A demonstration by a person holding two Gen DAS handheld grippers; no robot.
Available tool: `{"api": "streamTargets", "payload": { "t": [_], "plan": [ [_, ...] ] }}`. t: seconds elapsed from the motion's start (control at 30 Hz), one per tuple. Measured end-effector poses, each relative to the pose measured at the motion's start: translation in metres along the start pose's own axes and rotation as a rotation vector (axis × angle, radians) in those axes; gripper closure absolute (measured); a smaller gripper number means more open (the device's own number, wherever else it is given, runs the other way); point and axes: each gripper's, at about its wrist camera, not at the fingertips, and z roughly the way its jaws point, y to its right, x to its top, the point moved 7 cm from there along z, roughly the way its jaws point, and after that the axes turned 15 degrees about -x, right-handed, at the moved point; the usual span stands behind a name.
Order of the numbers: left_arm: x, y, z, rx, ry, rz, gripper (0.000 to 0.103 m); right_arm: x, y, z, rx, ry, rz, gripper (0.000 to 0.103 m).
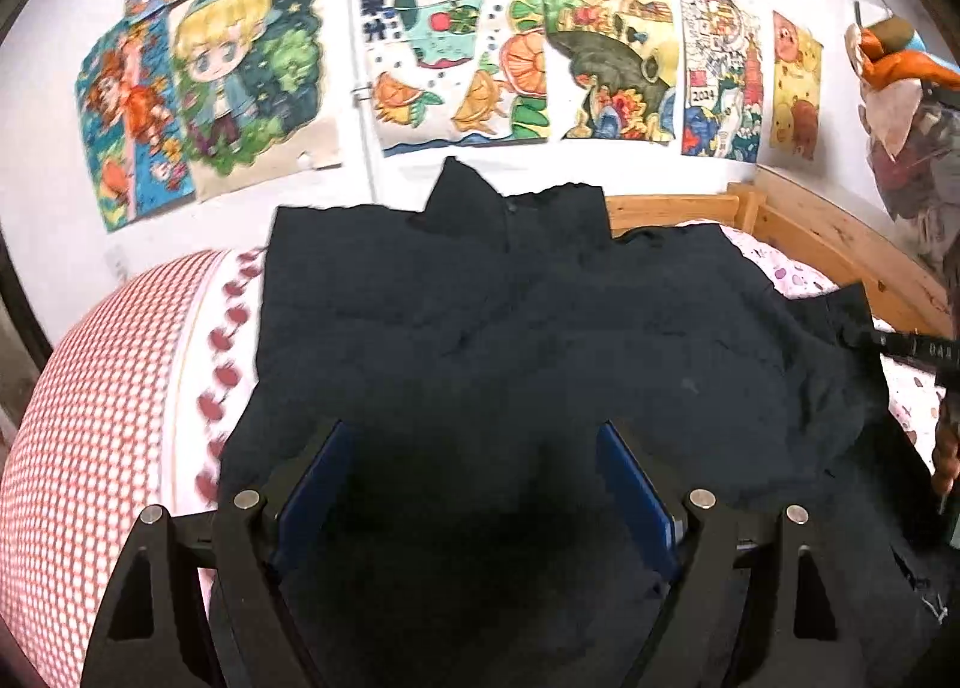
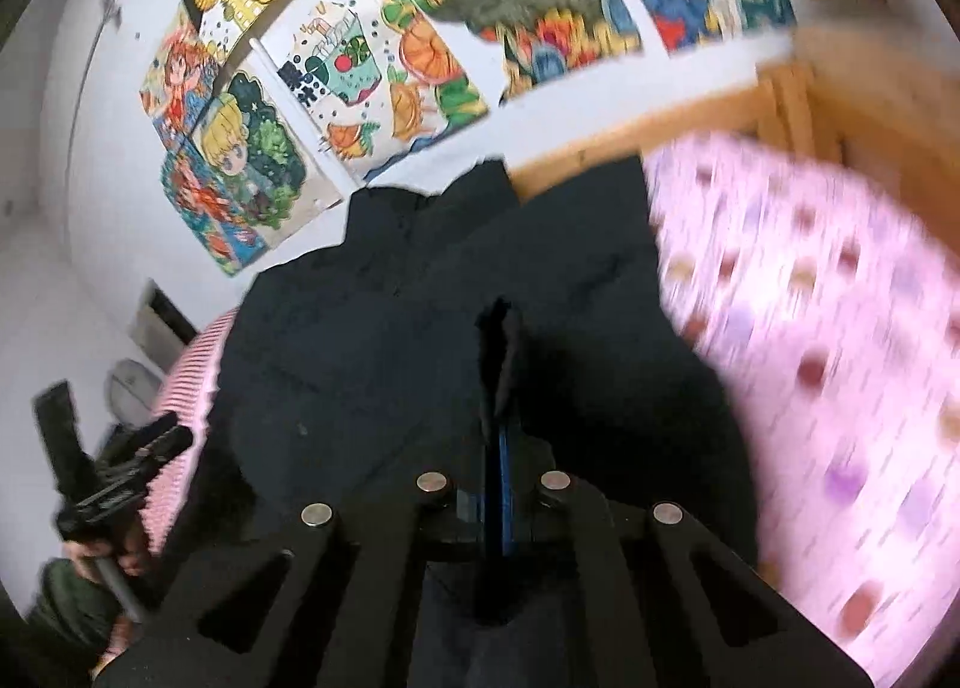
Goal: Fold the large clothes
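A large black garment (image 1: 540,328) lies spread on the bed, its collar toward the wall. My left gripper (image 1: 474,448) is open just above its near part, blue pads (image 1: 318,484) wide apart and empty. In the right wrist view the same garment (image 2: 360,340) fills the middle. My right gripper (image 2: 501,382) is shut on a fold of the black cloth, which sticks up between the fingers. The right gripper also shows at the right edge of the left wrist view (image 1: 912,346), and the left gripper shows at the lower left of the right wrist view (image 2: 120,472).
The bed has a pink dotted sheet (image 2: 840,328) and a red checked pillow (image 1: 102,418) at the left. A wooden bed frame (image 1: 840,244) runs along the back and right. Colourful drawings (image 1: 456,51) cover the white wall. A bag (image 1: 900,105) hangs at the right.
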Motion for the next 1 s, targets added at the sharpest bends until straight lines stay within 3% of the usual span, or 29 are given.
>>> {"api": "streamTargets", "payload": {
  "t": [0.1, 0.27, 0.4, 0.53, 0.73, 0.77, 0.83, 0.87, 1.0],
  "plan": [
    [0.001, 0.001, 0.022, 0.01, -0.026, -0.002, 0.02, 0.006, 0.006, 0.007, -0.039, -0.018, -0.029, 0.099],
    [-0.022, -0.013, 0.065, 0.003, -0.144, -0.083, 0.02, -0.018, 0.02, 0.036, -0.15, -0.072, -0.101, 0.095],
    [-0.034, -0.016, 0.082, 0.0, -0.175, -0.073, 0.02, -0.029, 0.026, 0.051, -0.128, -0.114, -0.062, 0.093],
    [-0.041, -0.014, 0.091, 0.02, -0.185, -0.061, 0.018, -0.033, 0.022, 0.052, -0.152, -0.104, -0.095, 0.089],
    [-0.033, -0.022, 0.07, -0.035, -0.209, -0.123, 0.018, -0.028, 0.014, 0.039, -0.168, -0.089, -0.094, 0.078],
    [-0.027, -0.026, 0.058, -0.044, -0.198, -0.156, 0.018, -0.023, 0.012, 0.031, -0.178, -0.085, -0.079, 0.076],
    [-0.009, -0.035, 0.031, -0.087, -0.128, -0.219, 0.018, -0.014, 0.008, 0.018, -0.172, -0.073, -0.055, 0.053],
    [-0.001, -0.039, 0.022, -0.1, -0.1, -0.24, 0.018, -0.005, 0.002, 0.009, -0.174, -0.061, -0.051, 0.047],
    [0.047, -0.062, -0.021, -0.12, 0.017, -0.346, 0.017, 0.05, -0.035, -0.025, -0.192, -0.018, -0.112, 0.041]
  ]
}}
